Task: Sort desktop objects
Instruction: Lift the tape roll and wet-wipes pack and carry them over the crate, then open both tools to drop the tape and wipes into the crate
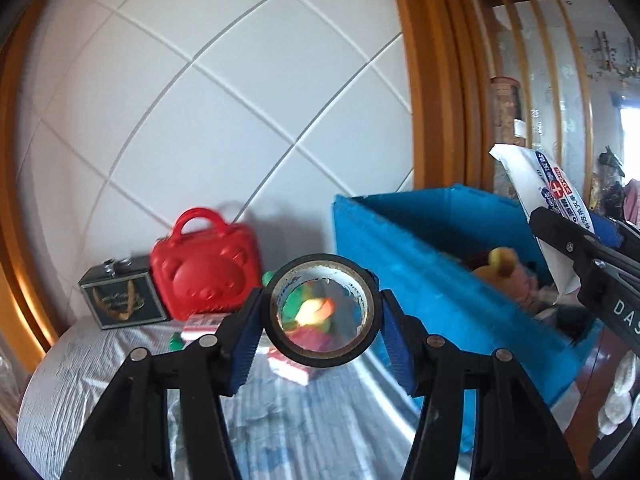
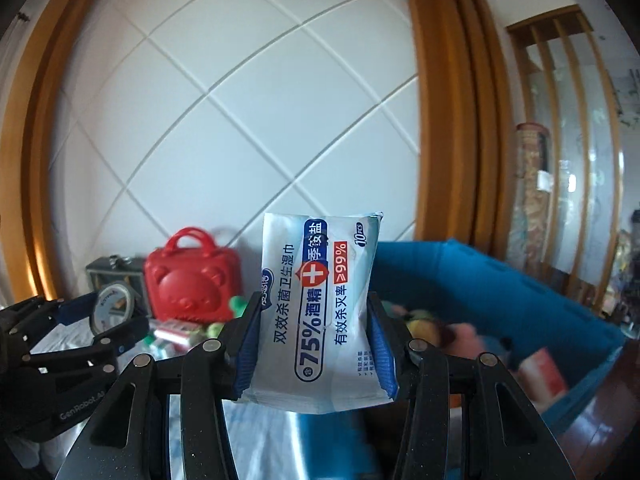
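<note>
While the left tongs [image 1: 323, 316] pinch a roll of black tape [image 1: 322, 312] by its outer rim, held up above the worktop [image 1: 100, 368], the right tongs [image 2: 316, 336] pinch a wet-wipe packet [image 2: 320, 304] upright by its two side edges, above the near edge of the blue crate [image 2: 500, 292]. Only the left wrist view looks through the tape's core, where blurred green, yellow and red things show, and it catches the packet [image 1: 548, 208] from the side, high over the crate [image 1: 420, 264] with a yellow plush toy [image 1: 500, 264] inside. Only the right wrist view shows the packet's printed face: "75%", "≥99%", "10 PCS", a white cross on red, and Chinese text naming disinfecting wipes. It also shows the left tongs [image 2: 116, 316] with the tape [image 2: 114, 304] from outside, their body marked "GenRobot.AI"; in the left view the right tongs' [image 1: 560, 236] housing reads "DAS", cut off. Both views share a red bear-faced case [image 1: 206, 268] and a dark box [image 1: 122, 300] by the tiled wall [image 1: 224, 100].
</note>
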`<state>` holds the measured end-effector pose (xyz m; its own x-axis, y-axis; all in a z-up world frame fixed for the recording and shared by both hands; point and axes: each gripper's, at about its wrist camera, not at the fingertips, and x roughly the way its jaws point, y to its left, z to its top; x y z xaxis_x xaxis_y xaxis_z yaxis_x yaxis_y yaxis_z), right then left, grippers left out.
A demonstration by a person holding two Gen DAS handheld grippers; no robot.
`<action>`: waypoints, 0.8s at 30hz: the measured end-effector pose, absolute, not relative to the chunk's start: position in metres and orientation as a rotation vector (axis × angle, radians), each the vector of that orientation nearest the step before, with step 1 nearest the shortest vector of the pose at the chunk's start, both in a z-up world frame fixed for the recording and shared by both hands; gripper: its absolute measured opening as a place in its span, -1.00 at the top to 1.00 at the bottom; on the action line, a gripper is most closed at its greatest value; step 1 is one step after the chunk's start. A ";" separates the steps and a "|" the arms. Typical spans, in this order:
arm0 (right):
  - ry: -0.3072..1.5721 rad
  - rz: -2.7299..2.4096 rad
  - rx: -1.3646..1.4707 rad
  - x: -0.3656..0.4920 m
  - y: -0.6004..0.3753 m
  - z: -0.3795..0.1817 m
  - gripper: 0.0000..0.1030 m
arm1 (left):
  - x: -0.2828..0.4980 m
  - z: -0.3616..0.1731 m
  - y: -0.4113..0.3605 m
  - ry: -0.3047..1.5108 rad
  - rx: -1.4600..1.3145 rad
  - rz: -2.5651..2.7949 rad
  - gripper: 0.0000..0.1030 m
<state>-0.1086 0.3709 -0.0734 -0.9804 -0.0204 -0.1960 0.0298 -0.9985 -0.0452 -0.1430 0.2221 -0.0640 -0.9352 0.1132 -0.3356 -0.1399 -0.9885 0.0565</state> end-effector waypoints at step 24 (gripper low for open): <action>0.266 -3.239 0.531 -0.158 0.606 -0.112 0.08 | -0.179 -0.054 0.506 0.294 -0.606 2.768 -0.08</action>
